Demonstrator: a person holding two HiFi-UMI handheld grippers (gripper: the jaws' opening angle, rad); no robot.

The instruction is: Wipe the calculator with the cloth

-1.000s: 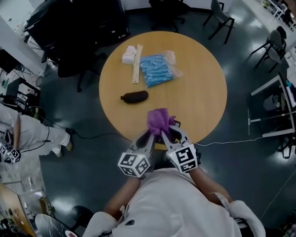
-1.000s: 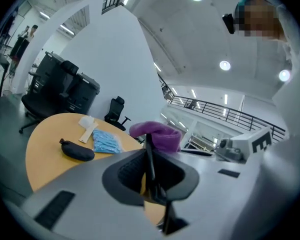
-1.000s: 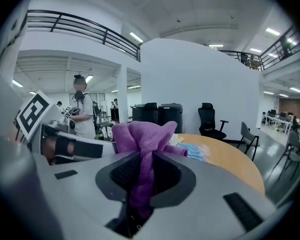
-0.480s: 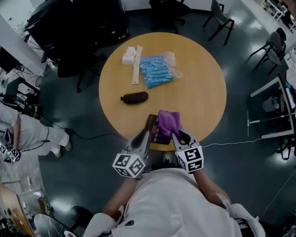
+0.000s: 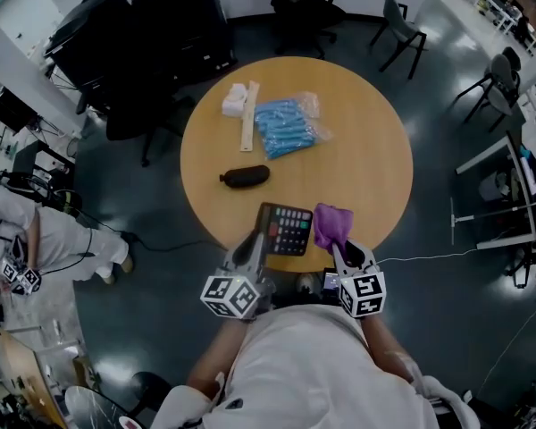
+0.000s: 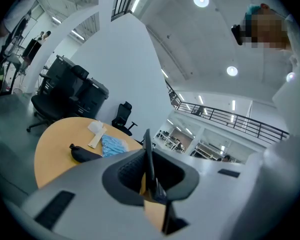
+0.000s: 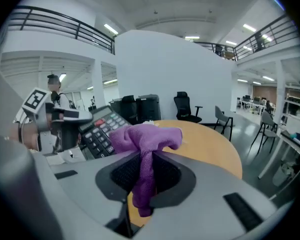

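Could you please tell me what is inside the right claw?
The right claw pinches a purple cloth, bunched above its jaws; the pad faces behind the cloth are covered.

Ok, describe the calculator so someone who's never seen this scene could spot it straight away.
Find the round wooden table and go to its near edge. There the left gripper holds the calculator by its side, next to the purple cloth in the right gripper. It's the only flat black slab with rows of keys, a few coloured.
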